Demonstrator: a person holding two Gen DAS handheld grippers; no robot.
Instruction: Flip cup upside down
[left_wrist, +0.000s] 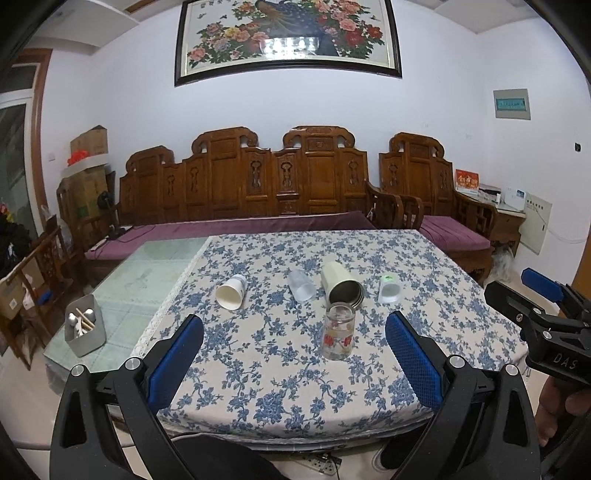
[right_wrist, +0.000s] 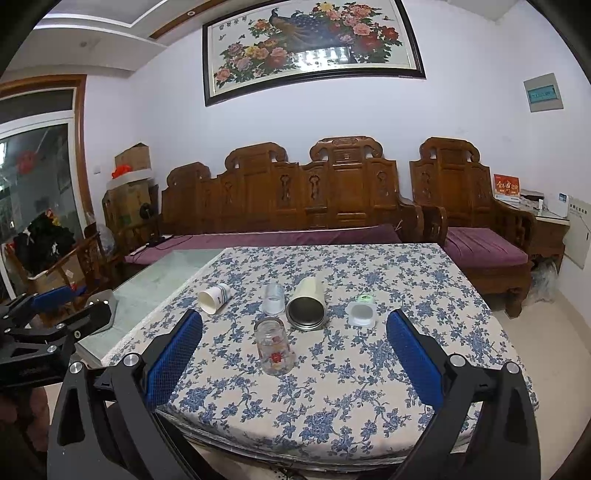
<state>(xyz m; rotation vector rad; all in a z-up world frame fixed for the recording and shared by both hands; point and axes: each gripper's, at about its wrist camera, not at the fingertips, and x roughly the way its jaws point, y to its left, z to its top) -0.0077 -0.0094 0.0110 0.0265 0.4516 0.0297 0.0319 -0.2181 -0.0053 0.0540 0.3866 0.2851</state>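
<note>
A clear glass cup with red flowers (left_wrist: 339, 331) (right_wrist: 275, 346) stands on the blue floral tablecloth (left_wrist: 280, 376) (right_wrist: 332, 406), nearest the front edge. Behind it lie a white paper cup (left_wrist: 231, 291) (right_wrist: 213, 298), a clear plastic cup (left_wrist: 301, 285) (right_wrist: 274, 297), a cream steel-lined tumbler (left_wrist: 340, 283) (right_wrist: 307, 304) and a small white yogurt cup (left_wrist: 388, 289) (right_wrist: 362, 312), all on their sides. My left gripper (left_wrist: 293, 354) is open and empty, short of the glass. My right gripper (right_wrist: 293, 354) is open and empty too; it shows at the right of the left wrist view (left_wrist: 546, 306).
A grey holder with chopsticks and spoons (left_wrist: 84, 325) stands on the bare glass tabletop (left_wrist: 147, 273) at left. A carved wooden sofa with purple cushions (left_wrist: 243, 199) (right_wrist: 295, 206) stands behind the table. Cardboard boxes (left_wrist: 88, 177) are stacked at the far left.
</note>
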